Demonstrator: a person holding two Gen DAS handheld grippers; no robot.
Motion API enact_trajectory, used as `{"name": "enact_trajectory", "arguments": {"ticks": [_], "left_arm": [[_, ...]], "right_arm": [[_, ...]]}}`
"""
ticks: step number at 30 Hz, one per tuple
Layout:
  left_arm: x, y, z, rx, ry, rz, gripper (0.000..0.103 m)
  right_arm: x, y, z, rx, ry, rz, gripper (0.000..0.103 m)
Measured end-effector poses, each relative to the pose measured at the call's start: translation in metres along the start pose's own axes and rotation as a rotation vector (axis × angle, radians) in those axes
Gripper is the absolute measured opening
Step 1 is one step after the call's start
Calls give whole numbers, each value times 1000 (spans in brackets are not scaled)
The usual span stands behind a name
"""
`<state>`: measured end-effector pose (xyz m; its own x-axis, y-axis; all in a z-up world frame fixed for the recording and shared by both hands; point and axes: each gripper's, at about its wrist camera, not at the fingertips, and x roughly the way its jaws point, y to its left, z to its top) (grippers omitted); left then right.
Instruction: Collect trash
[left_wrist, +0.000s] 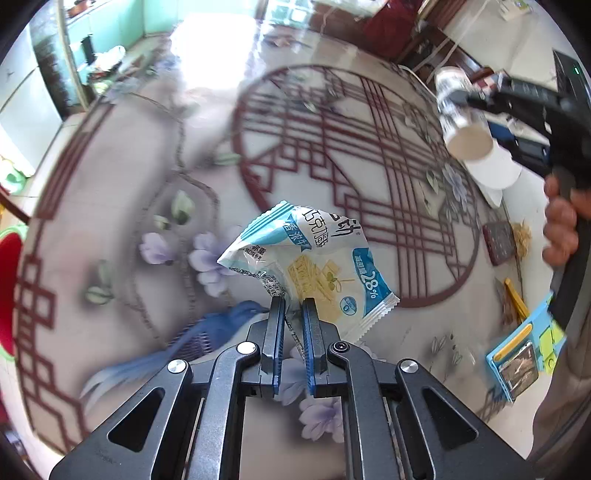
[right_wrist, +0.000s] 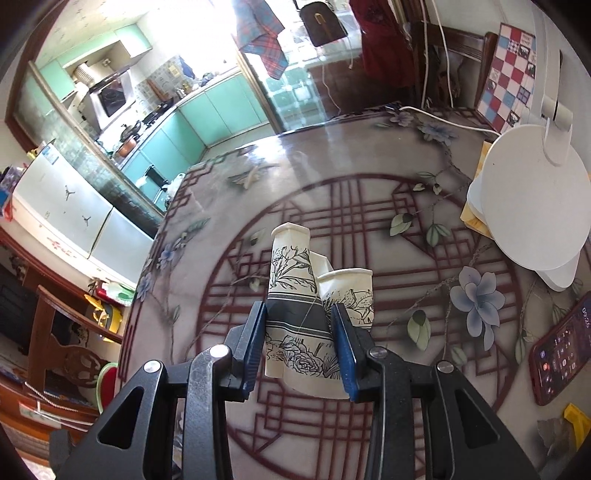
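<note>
My left gripper (left_wrist: 293, 308) is shut on a crumpled blue-and-white snack wrapper (left_wrist: 317, 266) and holds it above the patterned table (left_wrist: 129, 184). My right gripper (right_wrist: 299, 314) is shut on a crushed white paper cup with black flower print (right_wrist: 303, 310), held above the table (right_wrist: 406, 258). In the left wrist view the right gripper shows at upper right with the cup (left_wrist: 461, 114) in it; its fingertips are hidden there.
A white round lamp base (right_wrist: 532, 206) stands at the table's right side. A phone in a red case (right_wrist: 561, 354) lies near the right edge. A blue card (left_wrist: 524, 350), a dark coaster (left_wrist: 498, 240) and yellow scraps (left_wrist: 515, 299) lie at the right.
</note>
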<state>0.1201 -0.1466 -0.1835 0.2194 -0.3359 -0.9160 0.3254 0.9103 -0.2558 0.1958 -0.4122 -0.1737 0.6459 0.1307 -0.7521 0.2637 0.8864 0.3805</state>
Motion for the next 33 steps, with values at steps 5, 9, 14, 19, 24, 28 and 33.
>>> {"name": "enact_trajectory", "arguments": {"ticks": [5, 9, 14, 19, 24, 28, 33], "left_arm": [[-30, 16, -5, -30, -62, 28, 9], [-50, 25, -9, -36, -118, 65, 9], [-63, 38, -10, -62, -159, 79, 9], [-72, 48, -14, -73, -178, 82, 9], [-79, 65, -19, -90, -192, 92, 9], [-86, 83, -23, -116, -209, 101, 9], [-89, 107, -24, -114, -206, 85, 9]], "right_arm": [[-18, 26, -16, -65, -4, -13, 33], [-32, 49, -25, -128, -25, -20, 33], [-43, 75, -34, -176, -42, -4, 33], [-46, 94, -45, -190, -37, 4, 33], [-46, 112, -62, -215, -17, 10, 33], [-44, 125, -73, -224, -11, 17, 33], [-50, 142, -84, -211, -29, -5, 33]]}}
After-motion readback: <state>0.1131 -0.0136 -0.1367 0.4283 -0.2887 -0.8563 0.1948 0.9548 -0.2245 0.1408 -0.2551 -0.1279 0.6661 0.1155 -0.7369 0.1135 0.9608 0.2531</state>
